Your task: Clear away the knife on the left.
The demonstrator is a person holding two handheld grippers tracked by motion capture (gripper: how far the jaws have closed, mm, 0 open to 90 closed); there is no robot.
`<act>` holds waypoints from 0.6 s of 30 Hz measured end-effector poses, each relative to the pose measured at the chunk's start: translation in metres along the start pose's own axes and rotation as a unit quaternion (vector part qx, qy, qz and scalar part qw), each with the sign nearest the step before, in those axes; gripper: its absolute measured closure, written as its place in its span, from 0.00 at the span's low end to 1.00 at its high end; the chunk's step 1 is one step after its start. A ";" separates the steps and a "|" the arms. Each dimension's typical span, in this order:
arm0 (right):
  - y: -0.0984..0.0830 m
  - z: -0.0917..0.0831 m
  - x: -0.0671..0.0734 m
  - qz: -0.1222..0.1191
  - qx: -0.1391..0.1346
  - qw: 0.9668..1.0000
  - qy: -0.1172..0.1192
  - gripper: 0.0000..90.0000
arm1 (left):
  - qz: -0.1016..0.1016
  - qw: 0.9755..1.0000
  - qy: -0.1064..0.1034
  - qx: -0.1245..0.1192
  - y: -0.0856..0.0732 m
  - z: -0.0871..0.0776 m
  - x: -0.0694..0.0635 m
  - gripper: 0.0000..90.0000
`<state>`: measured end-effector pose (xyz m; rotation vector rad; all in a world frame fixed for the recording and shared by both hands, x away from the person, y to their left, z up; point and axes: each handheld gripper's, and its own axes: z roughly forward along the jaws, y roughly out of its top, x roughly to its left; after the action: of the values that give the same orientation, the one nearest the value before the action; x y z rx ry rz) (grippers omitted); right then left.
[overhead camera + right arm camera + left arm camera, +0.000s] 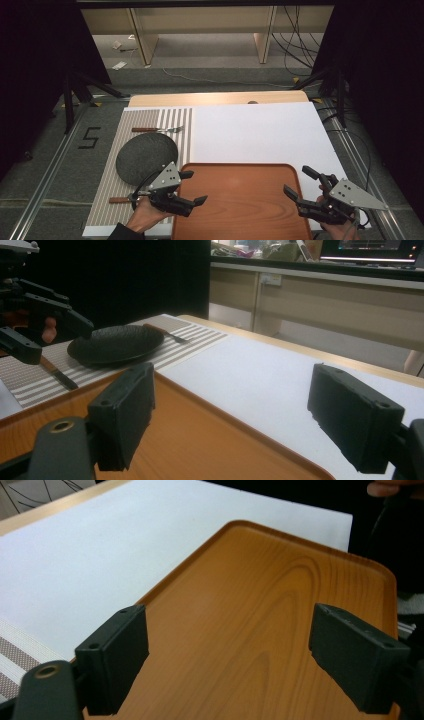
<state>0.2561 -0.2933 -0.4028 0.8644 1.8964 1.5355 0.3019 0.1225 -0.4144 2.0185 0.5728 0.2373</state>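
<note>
A wooden tray (240,200) lies at the near edge of the surface (260,132), partly on the white sheet, and its bed is bare wood grain with a low raised rim all round. To its left sits a striped mat (172,120) carrying a dark round plate (145,157) with nothing on it. A fork (157,130) lies on the mat beyond the plate, and a knife (118,200) with a brown handle lies on the near side of it, apart from the plate.

The left gripper (192,187) hangs over the tray's left rim with its jaws spread wide and nothing between them; in the left gripper view the tray's bed shows through the gap. The right gripper (302,182) sits at the tray's right rim, jaws likewise spread and holding nothing, one jaw over the wood and the other over the white sheet.

The white sheet beyond and right of the tray is open up to the far wooden edge of the surface. The tray's right rim lies near the sheet's right edge.
</note>
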 end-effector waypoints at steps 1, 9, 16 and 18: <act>0.000 0.000 0.000 0.000 0.000 1.000 0.000 0.22 | 0.006 1.000 0.003 0.016 0.000 -0.001 0.002 0.18; -0.001 0.001 0.000 0.001 0.003 1.000 0.000 0.22 | 0.028 0.997 0.014 0.076 -0.003 -0.008 0.010 0.18; -0.001 0.001 0.000 0.001 0.004 1.000 -0.002 0.22 | 0.041 0.991 0.014 0.130 -0.007 -0.022 0.016 0.18; -0.001 0.001 0.000 0.001 0.004 1.000 -0.002 0.22 | 0.042 0.989 0.015 0.139 -0.009 -0.026 0.018 0.18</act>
<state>0.2570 -0.2933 -0.4041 0.8720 1.9013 1.5271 0.3051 0.1546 -0.4103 2.3161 0.5646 0.2492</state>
